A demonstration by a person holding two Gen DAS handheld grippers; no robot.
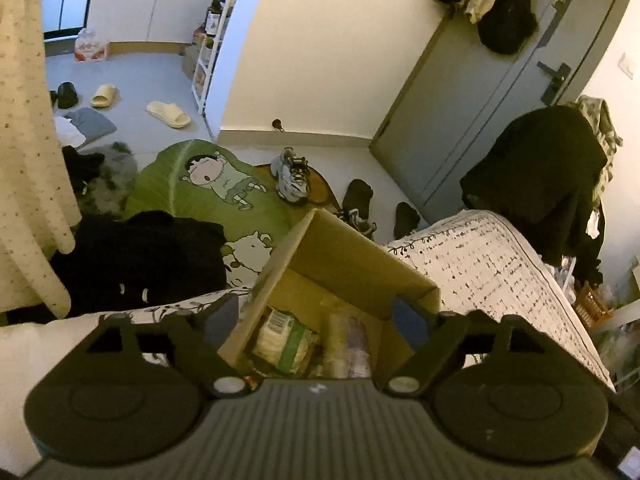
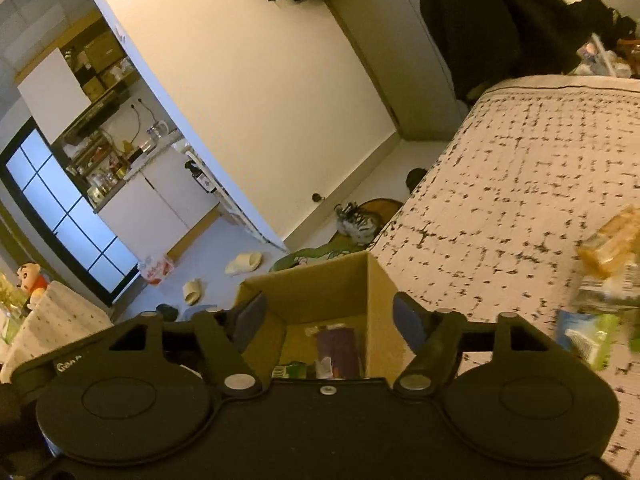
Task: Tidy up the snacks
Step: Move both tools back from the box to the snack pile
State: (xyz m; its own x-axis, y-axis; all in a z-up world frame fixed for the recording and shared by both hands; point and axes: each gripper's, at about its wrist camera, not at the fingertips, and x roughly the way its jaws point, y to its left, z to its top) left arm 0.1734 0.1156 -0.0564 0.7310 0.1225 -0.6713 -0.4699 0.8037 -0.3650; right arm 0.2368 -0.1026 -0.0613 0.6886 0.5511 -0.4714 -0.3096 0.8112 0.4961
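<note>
Left gripper [image 1: 316, 320] and right gripper [image 2: 329, 318] are both hovering over the cardboard box [image 1: 352, 256] on the bed [image 1: 488, 264], jaws spread, nothing between them. Snack packets [image 1: 286, 342] are lying inside the box; more snacks [image 2: 608, 276] are sitting on the bed.

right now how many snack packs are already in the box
3 visible: a green-and-white pack at the cardboard box's left side, a pale purple pack beside it, a dark purple pack. The grippers may hide more.

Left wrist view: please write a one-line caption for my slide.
Open left gripper above a cardboard box holding snack packets, on a patterned bed cover.
</note>
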